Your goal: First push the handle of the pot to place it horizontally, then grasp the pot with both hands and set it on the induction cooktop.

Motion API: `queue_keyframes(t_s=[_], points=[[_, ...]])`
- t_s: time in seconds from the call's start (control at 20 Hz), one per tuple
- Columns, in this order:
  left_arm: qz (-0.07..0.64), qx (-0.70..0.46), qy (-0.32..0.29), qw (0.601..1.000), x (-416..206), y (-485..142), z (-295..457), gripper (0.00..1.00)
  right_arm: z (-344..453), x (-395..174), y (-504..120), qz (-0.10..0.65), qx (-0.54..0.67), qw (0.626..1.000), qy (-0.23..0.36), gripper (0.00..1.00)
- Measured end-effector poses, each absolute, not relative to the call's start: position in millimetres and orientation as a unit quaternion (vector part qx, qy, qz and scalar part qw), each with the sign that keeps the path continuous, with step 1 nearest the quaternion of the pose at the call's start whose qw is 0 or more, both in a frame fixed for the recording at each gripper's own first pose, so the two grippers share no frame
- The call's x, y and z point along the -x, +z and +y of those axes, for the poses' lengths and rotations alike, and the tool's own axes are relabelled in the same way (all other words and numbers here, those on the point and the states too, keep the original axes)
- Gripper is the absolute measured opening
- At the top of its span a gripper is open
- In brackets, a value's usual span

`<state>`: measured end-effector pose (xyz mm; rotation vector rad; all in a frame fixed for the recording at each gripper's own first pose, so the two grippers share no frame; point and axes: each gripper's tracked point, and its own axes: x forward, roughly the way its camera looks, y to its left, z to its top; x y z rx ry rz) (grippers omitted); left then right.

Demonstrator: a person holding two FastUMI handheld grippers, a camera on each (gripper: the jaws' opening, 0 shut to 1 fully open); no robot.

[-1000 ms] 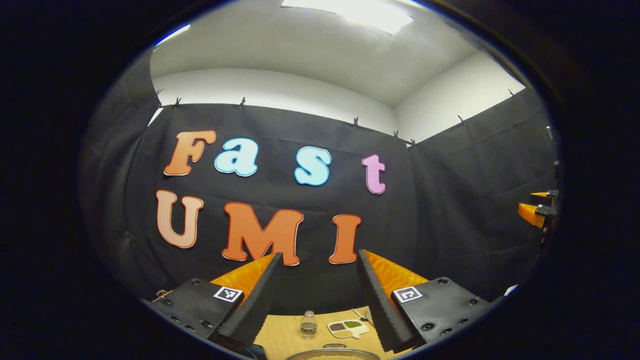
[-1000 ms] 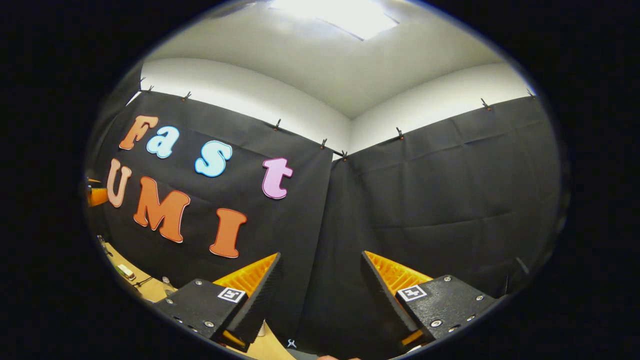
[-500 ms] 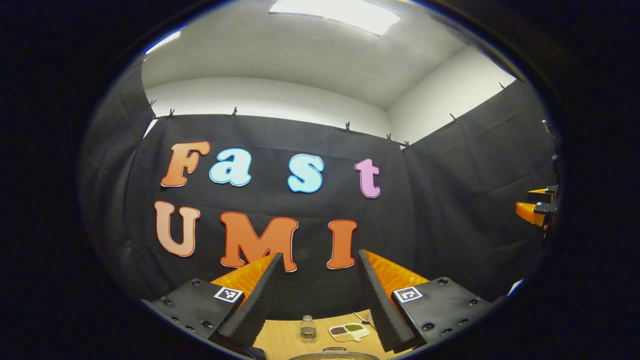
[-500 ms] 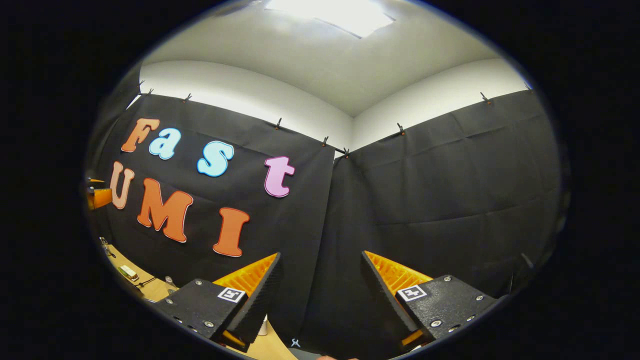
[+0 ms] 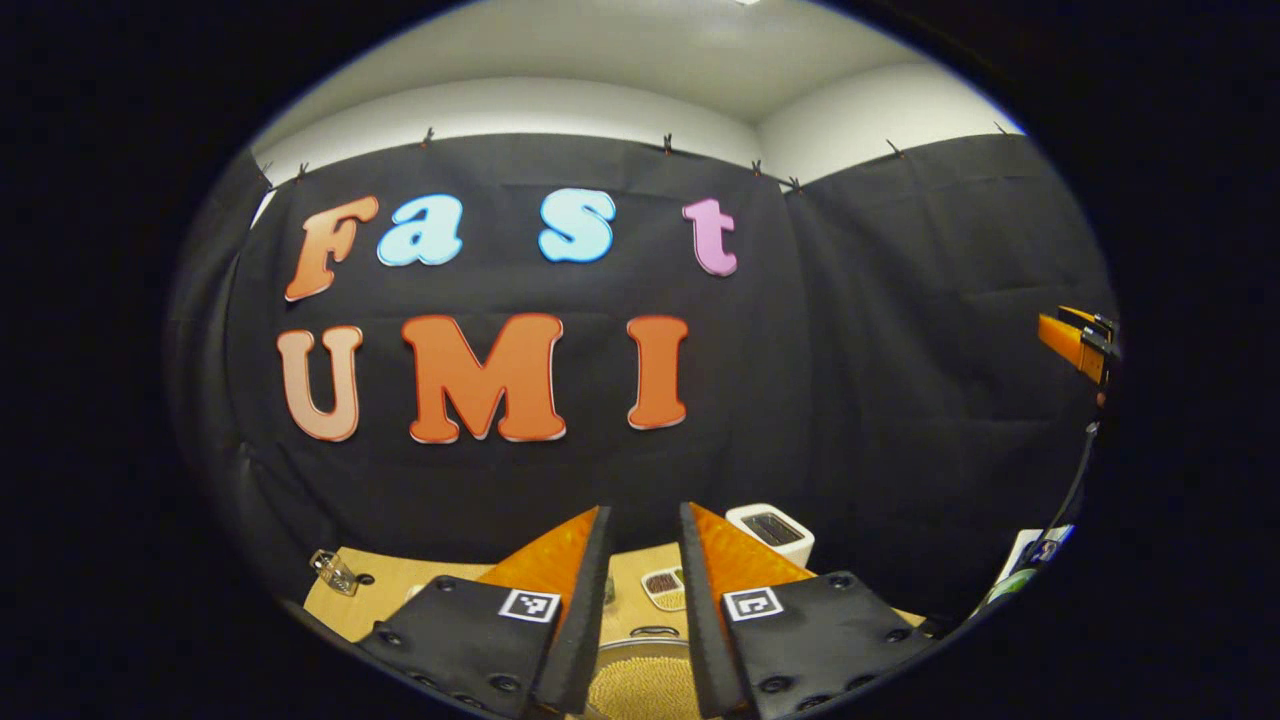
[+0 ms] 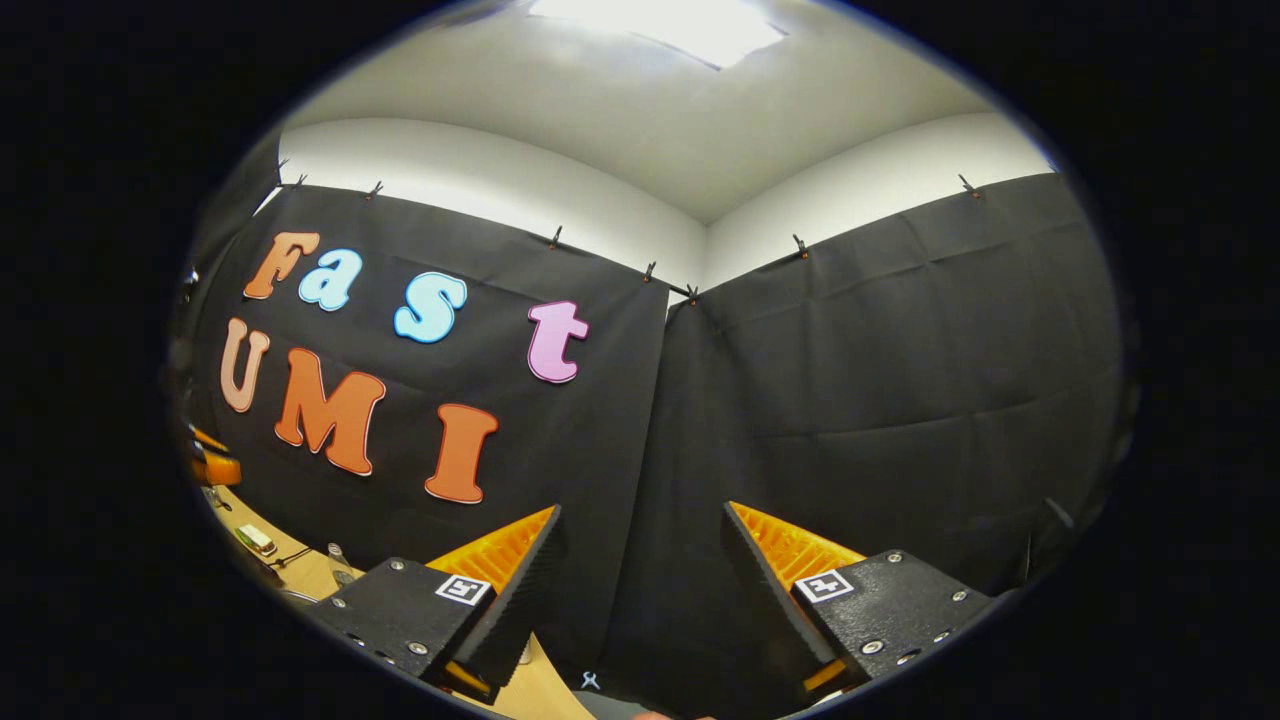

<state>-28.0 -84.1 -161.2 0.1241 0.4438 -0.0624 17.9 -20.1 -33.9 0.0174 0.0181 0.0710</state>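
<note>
— Two tools are up in the air. Which one is nearer the pot?

— The left tool (image 5: 645,520). In the left gripper view its fingers (image 5: 585,610) stand narrow, a slim gap between them with nothing gripped, and they point down toward the pot (image 5: 640,685). The pot sits on the wooden tabletop (image 5: 390,590) right below that gap, at the bottom edge of the picture, with a small loop handle (image 5: 655,632) on its far rim. How its handle lies otherwise I cannot tell.

— Anything behind the pot?

— A divided dish of beans (image 5: 665,588) just past it, partly hidden by the fingers, and a white toaster (image 5: 770,530) farther back to the right, against the black cloth wall (image 5: 900,350). A small clear thing (image 5: 335,570) lies near the tabletop's left corner.

— And the right tool?

— In the right gripper view the right tool (image 6: 640,525) is spread wide, empty, aimed at the corner of the cloth wall rather than at the tabletop. A strip of tabletop shows low on the left, with a small bottle (image 6: 337,565) on it. The left tool peeks in at that view's left edge.
</note>
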Motion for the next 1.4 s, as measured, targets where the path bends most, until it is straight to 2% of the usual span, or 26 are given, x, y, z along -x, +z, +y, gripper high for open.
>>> queue_keyframes(t_s=[0.05, 0.15, 0.35, 0.5, 0.75, 1.05, 1.25, 1.4], points=[[0.255, -0.056, -0.033, 0.965, 33.3, -182.5, -85.9, 0.28, -20.7, -18.7, -35.9, 0.01, -0.007, 0.999, 0.036, 0.95], [0.346, -0.055, -0.027, 0.936, 53.1, -236.4, -79.1, 0.09, -19.9, -21.6, -39.1, 0.01, -0.006, 0.999, 0.04, 0.95], [0.499, -0.028, -0.017, 0.866, 108.8, -321.1, -69.7, 0.08, -19.8, -24.2, -48.6, 0.017, -0.01, 0.999, 0.046, 0.95], [0.568, -0.001, -0.007, 0.823, 149.2, -355.1, -64.7, 0.08, -24.5, -23.9, -56.0, 0.021, -0.005, 0.999, 0.042, 0.95], [0.634, 0.019, 0.008, 0.773, 193.9, -389.6, -60.5, 0.08, -25.0, -23.1, -65.8, 0.029, 0.0, 0.999, 0.042, 0.97], [0.701, 0.049, 0.033, 0.71, 241.6, -419.0, -55.3, 0.08, -22.2, -20.8, -77.0, 0.04, -0.004, 0.998, 0.046, 0.95], [0.729, 0.089, 0.045, 0.677, 265.7, -431.2, -63.5, 0.08, -21.7, -20.6, -84.3, 0.048, -0.003, 0.998, 0.048, 0.93], [0.746, 0.122, 0.049, 0.653, 276.7, -442.4, -73.1, 0.08, -22.4, -20.3, -90.8, 0.055, -0.004, 0.997, 0.046, 0.95]])
